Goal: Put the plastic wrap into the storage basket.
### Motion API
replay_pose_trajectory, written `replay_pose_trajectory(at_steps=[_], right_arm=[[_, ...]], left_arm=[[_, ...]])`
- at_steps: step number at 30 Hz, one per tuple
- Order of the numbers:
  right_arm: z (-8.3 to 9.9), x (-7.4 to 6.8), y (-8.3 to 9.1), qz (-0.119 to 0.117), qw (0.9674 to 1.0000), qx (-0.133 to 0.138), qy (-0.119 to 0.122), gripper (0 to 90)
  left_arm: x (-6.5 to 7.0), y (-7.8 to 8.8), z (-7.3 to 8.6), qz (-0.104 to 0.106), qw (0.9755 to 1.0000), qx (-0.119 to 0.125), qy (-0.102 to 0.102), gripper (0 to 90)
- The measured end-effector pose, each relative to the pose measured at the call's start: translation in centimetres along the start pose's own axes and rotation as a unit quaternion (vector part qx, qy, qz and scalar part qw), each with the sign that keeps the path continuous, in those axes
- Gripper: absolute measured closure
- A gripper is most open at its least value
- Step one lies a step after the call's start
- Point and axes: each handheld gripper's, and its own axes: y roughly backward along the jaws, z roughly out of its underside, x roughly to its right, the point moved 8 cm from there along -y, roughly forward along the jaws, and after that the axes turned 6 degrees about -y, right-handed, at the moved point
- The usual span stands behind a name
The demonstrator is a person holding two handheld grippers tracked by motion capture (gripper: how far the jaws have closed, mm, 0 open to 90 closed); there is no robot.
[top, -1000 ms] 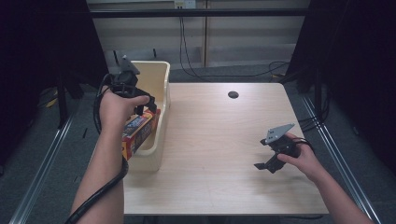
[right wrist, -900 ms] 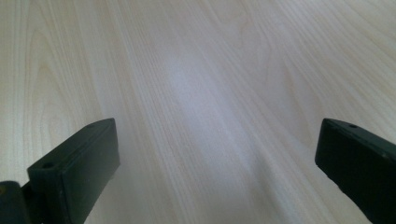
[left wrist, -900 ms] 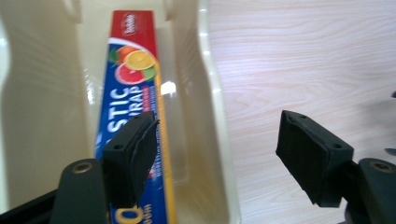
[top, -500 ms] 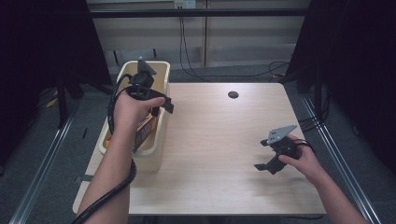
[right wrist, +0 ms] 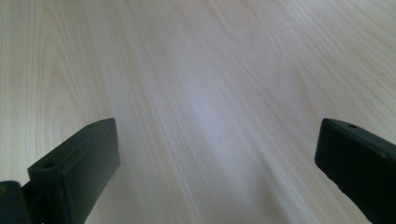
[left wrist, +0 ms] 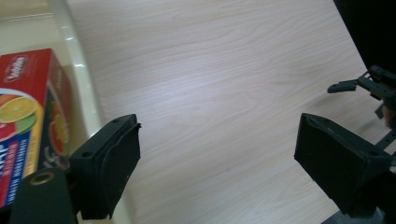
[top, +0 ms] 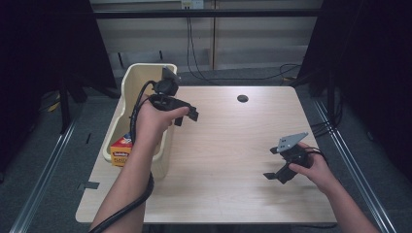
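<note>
A: Left gripper [top: 187,112] sits above the bin's [top: 127,81] right rim, jaws spread wide, holding nothing. The box [top: 121,150] lies inside the bin at its near end.

B: Right gripper [top: 278,164]?

A: Low over the table [top: 228,141], well apart, also wide open and empty.

B: Tip for the left?

A: I'd keep the jaws wide and lift well clear of the rim, so nothing snags the bin wall or the box.
</note>
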Motion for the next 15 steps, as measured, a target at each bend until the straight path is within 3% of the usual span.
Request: replay_pose_trajectory(at_steps=[15], right_arm=[[0.3, -0.1, -0.4, 0.004, 1.0, -0.002, 0.003, 0.1]], left_arm=[[2.9, -3.4, 0.8, 0.03, 0.9987, 0.004, -0.04, 10.6]])
